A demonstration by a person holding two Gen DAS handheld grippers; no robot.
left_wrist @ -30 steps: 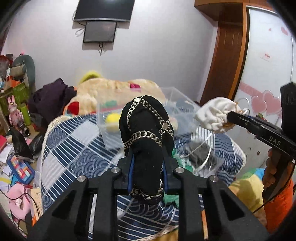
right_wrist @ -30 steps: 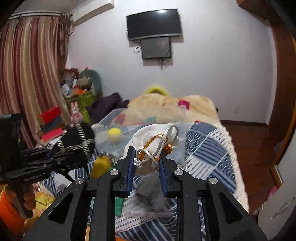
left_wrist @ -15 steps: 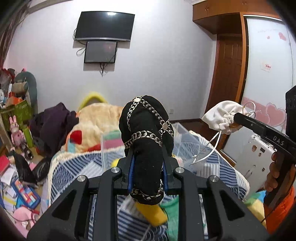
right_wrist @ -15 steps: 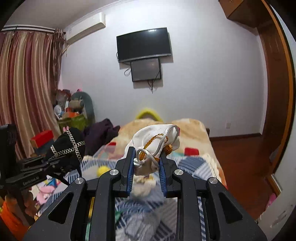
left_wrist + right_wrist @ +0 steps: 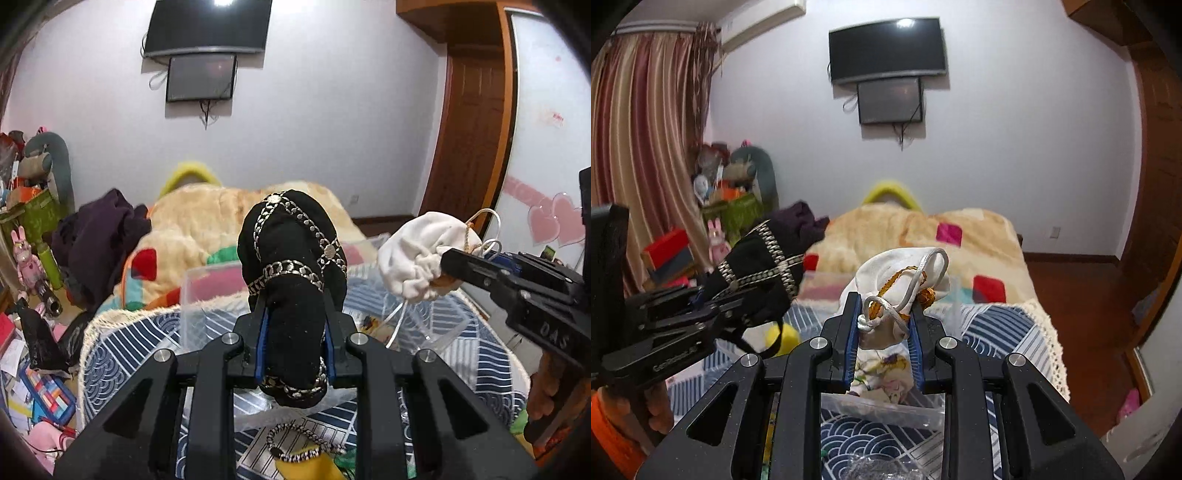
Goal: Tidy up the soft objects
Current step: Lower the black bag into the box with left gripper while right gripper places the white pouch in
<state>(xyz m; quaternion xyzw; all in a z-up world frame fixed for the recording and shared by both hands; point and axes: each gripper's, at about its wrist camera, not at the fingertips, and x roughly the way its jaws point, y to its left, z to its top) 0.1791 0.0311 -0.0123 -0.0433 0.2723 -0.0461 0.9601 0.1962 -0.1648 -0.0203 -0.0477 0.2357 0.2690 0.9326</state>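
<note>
Left gripper (image 5: pixel 294 325) clamps a black chain-trimmed pouch (image 5: pixel 291 266) upright above the bed (image 5: pixel 122 343). Right gripper (image 5: pixel 882 325) grips a white drawstring pouch (image 5: pixel 897 273), held alongside over a clear plastic bin (image 5: pixel 207 295) on the patterned bedspread.

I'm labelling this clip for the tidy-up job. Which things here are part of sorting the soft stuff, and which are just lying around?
Part of the job:
- black pouch with silver trim, clamped in the left gripper
- white drawstring pouch, clamped in the right gripper
- clear plastic bin on the bed

Lying about:
- wall TV
- purple clothes pile
- pink bunny toy
</note>
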